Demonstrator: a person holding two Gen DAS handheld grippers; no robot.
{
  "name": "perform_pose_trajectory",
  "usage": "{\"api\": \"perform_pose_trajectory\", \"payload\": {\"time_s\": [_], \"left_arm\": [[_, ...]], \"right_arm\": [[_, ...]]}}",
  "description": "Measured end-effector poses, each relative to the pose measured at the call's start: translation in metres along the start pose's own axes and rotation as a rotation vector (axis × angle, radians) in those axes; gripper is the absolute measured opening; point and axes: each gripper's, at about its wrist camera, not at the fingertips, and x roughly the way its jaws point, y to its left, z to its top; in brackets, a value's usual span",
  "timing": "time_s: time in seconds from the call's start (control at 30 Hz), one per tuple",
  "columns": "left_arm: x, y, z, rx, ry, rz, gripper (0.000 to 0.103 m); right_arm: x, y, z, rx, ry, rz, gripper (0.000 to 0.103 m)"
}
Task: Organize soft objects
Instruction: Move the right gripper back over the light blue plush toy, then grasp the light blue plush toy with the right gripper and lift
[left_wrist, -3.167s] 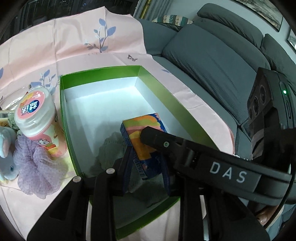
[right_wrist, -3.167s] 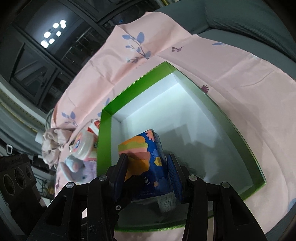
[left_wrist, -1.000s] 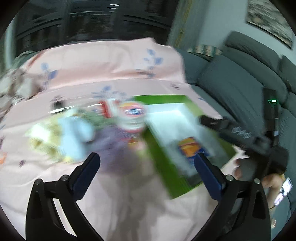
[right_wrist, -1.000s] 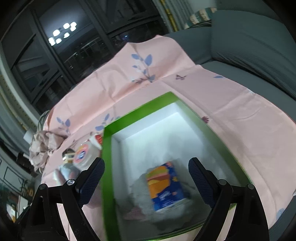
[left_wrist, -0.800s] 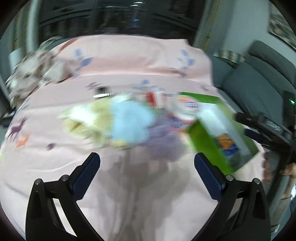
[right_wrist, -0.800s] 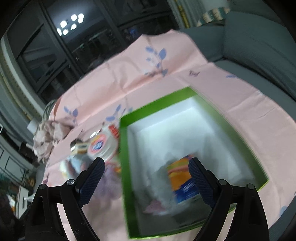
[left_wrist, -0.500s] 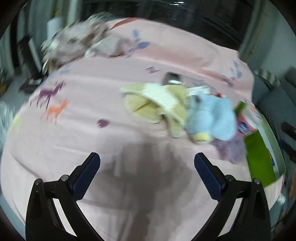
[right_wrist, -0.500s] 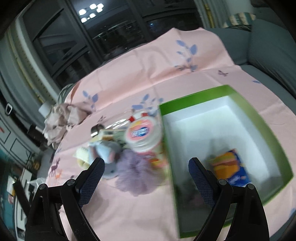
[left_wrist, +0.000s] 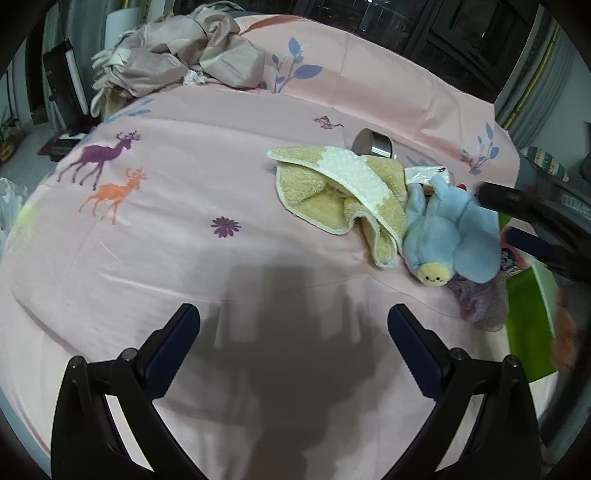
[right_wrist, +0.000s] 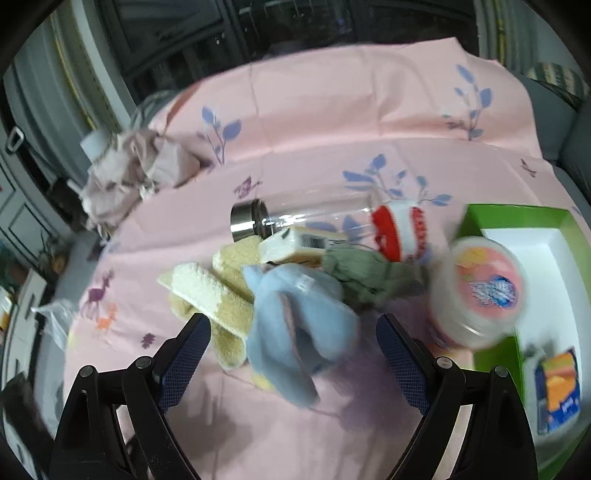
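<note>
Hovering spread & empty, right gripper (right_wrist: 293, 332) frames the blue plush (right_wrist: 295, 325), w/ left gripper (left_wrist: 293, 332), also spread, farther off.

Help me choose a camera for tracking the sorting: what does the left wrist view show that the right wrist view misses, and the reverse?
Only the left wrist view shows the toy's yellow face and the purple mesh puff beside it.

Only the right wrist view shows inside the green box, where the tissue pack lies, plus the green cloth and the clear bottle full length.

Both show the blue plush toy, the yellow towel, the crumpled beige fabric, and open, empty grippers: left, right.
</note>
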Motion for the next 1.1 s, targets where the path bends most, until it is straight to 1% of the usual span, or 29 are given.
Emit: {"api": "perform_pose_trajectory", "payload": {"time_s": [0.03, 0.07, 0.1, 0.13, 0.17, 0.2, 0.27, 0.3, 0.4, 0.47, 0.53, 0.6, 0.63, 0.67, 0.7, 0.73, 0.8, 0.83, 0.87, 0.93, 0.97, 1.03, 1.07, 1.1], "left_arm": [[-0.001, 0.001, 0.000, -0.003, 0.001, -0.014, 0.101], [-0.001, 0.002, 0.001, -0.009, 0.001, -0.025, 0.101], [-0.002, 0.003, 0.002, -0.016, 0.000, -0.031, 0.101], [-0.003, 0.004, 0.002, -0.023, -0.003, -0.031, 0.101], [-0.003, 0.005, 0.003, -0.024, -0.005, -0.028, 0.101], [-0.004, 0.005, 0.003, -0.025, -0.009, -0.022, 0.101], [-0.004, 0.006, 0.004, -0.025, -0.015, -0.008, 0.101], [-0.004, 0.007, 0.004, -0.026, -0.015, -0.006, 0.101], [-0.004, 0.007, 0.004, -0.017, -0.010, 0.004, 0.101], [-0.003, 0.008, 0.004, -0.013, -0.011, 0.018, 0.101], [-0.003, 0.009, 0.004, -0.016, -0.013, 0.024, 0.101], [-0.004, 0.011, 0.003, -0.025, -0.014, 0.028, 0.101], [-0.004, 0.012, 0.003, -0.028, -0.014, 0.033, 0.101], [-0.004, 0.013, 0.003, -0.029, -0.015, 0.035, 0.101], [-0.005, 0.014, 0.003, -0.031, -0.016, 0.039, 0.101], [-0.005, 0.014, 0.003, -0.033, -0.016, 0.042, 0.101], [-0.005, 0.017, 0.004, -0.035, -0.018, 0.049, 0.101], [-0.006, 0.018, 0.004, -0.036, -0.021, 0.056, 0.101], [-0.007, 0.019, 0.005, -0.036, -0.023, 0.062, 0.101], [-0.009, 0.021, 0.005, -0.034, -0.032, 0.080, 0.102], [-0.010, 0.023, 0.005, -0.036, -0.036, 0.089, 0.102], [-0.011, 0.027, 0.006, -0.047, -0.039, 0.101, 0.102], [-0.012, 0.030, 0.007, -0.056, -0.040, 0.101, 0.102], [-0.012, 0.031, 0.007, -0.061, -0.040, 0.099, 0.102]], "right_arm": [[0.004, 0.002, 0.001, -0.010, 0.005, -0.019, 0.092], [0.011, 0.006, 0.003, -0.034, 0.010, -0.066, 0.091], [0.018, 0.011, 0.006, -0.066, 0.015, -0.105, 0.086], [0.023, 0.016, 0.007, -0.092, 0.026, -0.114, 0.082], [0.028, 0.018, 0.009, -0.112, 0.048, -0.120, 0.075], [0.034, 0.020, 0.010, -0.126, 0.070, -0.134, 0.071], [0.038, 0.022, 0.012, -0.151, 0.074, -0.191, 0.064], [0.039, 0.021, 0.012, -0.154, 0.072, -0.199, 0.062], [0.035, 0.020, 0.012, -0.136, 0.074, -0.158, 0.055], [0.027, 0.020, 0.010, -0.136, 0.066, -0.139, 0.052], [0.014, 0.023, 0.007, -0.146, 0.039, -0.125, 0.051], [-0.006, 0.031, 0.001, -0.198, -0.031, -0.145, 0.051], [-0.015, 0.037, -0.003, -0.234, -0.068, -0.173, 0.051], [-0.027, 0.045, -0.012, -0.292, -0.119, -0.227, 0.051], [-0.033, 0.053, -0.020, -0.343, -0.142, -0.262, 0.051], [-0.036, 0.058, -0.024, -0.379, -0.150, -0.279, 0.051], [-0.038, 0.073, -0.044, -0.481, -0.149, -0.302, 0.052], [-0.034, 0.080, -0.055, -0.522, -0.129, -0.299, 0.052], [-0.031, 0.082, -0.060, -0.537, -0.113, -0.292, 0.052], [-0.021, 0.088, -0.075, -0.555, -0.057, -0.235, 0.053], [-0.017, 0.091, -0.081, -0.556, -0.034, -0.179, 0.056], [-0.022, 0.097, -0.089, -0.590, -0.093, -0.188, 0.057], [-0.024, 0.101, -0.091, -0.610, -0.104, -0.180, 0.058], [-0.027, 0.102, -0.091, -0.604, -0.094, -0.132, 0.061]]}}
